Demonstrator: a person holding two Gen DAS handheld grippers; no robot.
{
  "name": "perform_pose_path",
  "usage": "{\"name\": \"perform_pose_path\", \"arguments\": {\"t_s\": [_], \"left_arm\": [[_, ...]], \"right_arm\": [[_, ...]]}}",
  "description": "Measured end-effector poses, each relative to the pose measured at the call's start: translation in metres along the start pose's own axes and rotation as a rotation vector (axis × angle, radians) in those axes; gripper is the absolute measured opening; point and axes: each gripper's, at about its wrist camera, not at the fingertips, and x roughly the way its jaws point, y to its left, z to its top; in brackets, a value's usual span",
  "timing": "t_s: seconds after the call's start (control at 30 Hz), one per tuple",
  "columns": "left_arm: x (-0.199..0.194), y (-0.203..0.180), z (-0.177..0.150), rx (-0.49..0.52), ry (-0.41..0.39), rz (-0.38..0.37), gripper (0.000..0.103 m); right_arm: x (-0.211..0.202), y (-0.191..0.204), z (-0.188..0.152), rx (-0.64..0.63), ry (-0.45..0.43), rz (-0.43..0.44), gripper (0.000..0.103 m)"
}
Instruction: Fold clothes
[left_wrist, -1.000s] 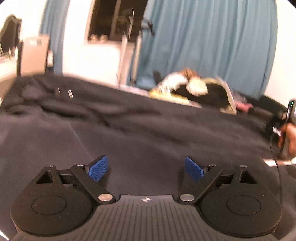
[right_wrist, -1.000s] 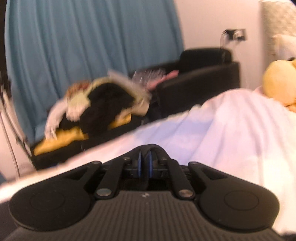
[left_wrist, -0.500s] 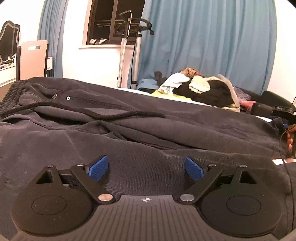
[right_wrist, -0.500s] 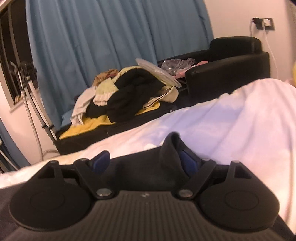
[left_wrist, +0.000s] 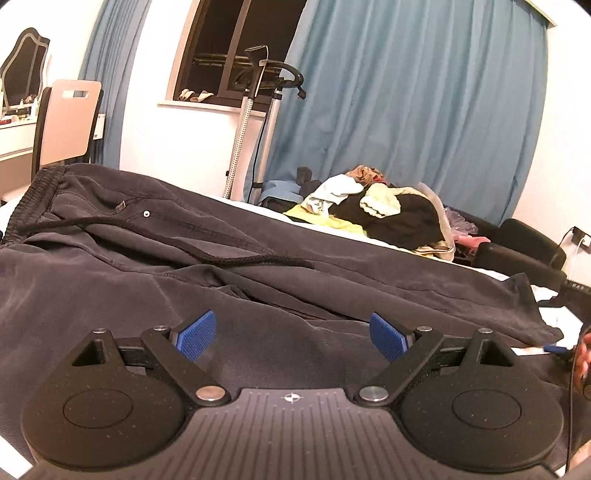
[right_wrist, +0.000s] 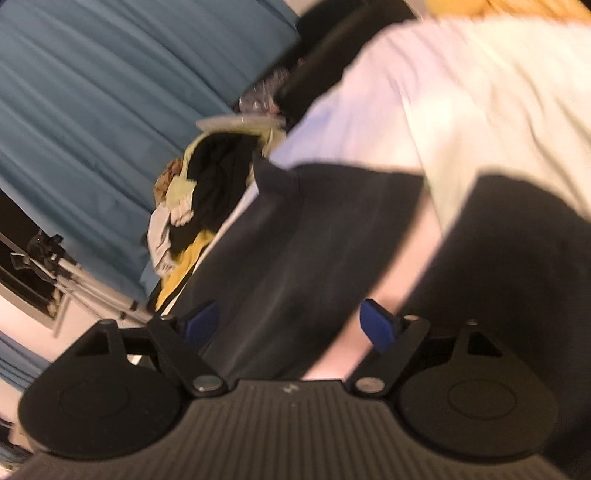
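No legible writing or brand in either view. No containers seen. Dark trousers (left_wrist: 229, 266) lie spread across the bed (right_wrist: 461, 96), waistband at far left, drawstring (left_wrist: 177, 240) trailing over the cloth. Left tool (left_wrist: 293, 338): blue pads apart, over the trousers, nothing clamped. Right tool (right_wrist: 288, 325): pads apart, dark cloth beneath, nothing clamped; this view is tilted and blurred. Clothes pile (left_wrist: 384, 214) beyond the bed, before a blue curtain (left_wrist: 413, 110). Only the left view shows window (left_wrist: 236, 48), chair (left_wrist: 66, 122) and mirror (left_wrist: 24, 70)

No readable text, label or number anywhere
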Motion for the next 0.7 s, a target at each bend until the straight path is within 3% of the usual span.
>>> {"name": "perform_pose_path", "arguments": {"t_s": [0.17, 0.3, 0.4, 0.43, 0.47, 0.5, 0.57, 0.7], "left_arm": [[0.006, -0.002, -0.001, 0.005, 0.016, 0.004, 0.093], [0.019, 0.002, -0.003, -0.035, 0.063, 0.006, 0.093], [0.026, 0.004, -0.003, -0.043, 0.073, 0.018, 0.093], [0.028, 0.004, -0.003, -0.046, 0.073, 0.020, 0.093], [0.030, 0.005, -0.003, -0.050, 0.075, 0.023, 0.093], [0.031, 0.006, -0.004, -0.054, 0.078, 0.026, 0.093], [0.033, 0.007, -0.005, -0.061, 0.084, 0.033, 0.093], [0.028, 0.009, 0.000, -0.044, 0.077, 0.044, 0.093]], "right_arm": [[0.018, 0.006, -0.014, -0.021, 0.069, 0.029, 0.083], [0.041, 0.000, -0.014, -0.010, 0.063, 0.014, 0.076], [0.051, -0.004, -0.007, -0.023, 0.020, 0.009, 0.052], [0.053, -0.006, -0.005, -0.006, 0.003, 0.013, 0.038], [0.055, -0.009, -0.001, 0.013, -0.007, 0.015, 0.018], [0.055, -0.012, 0.002, 0.026, -0.016, 0.026, 0.011], [0.049, -0.006, 0.006, 0.012, -0.051, 0.043, 0.006], [0.022, 0.025, 0.019, -0.048, -0.121, 0.093, 0.005]]}}
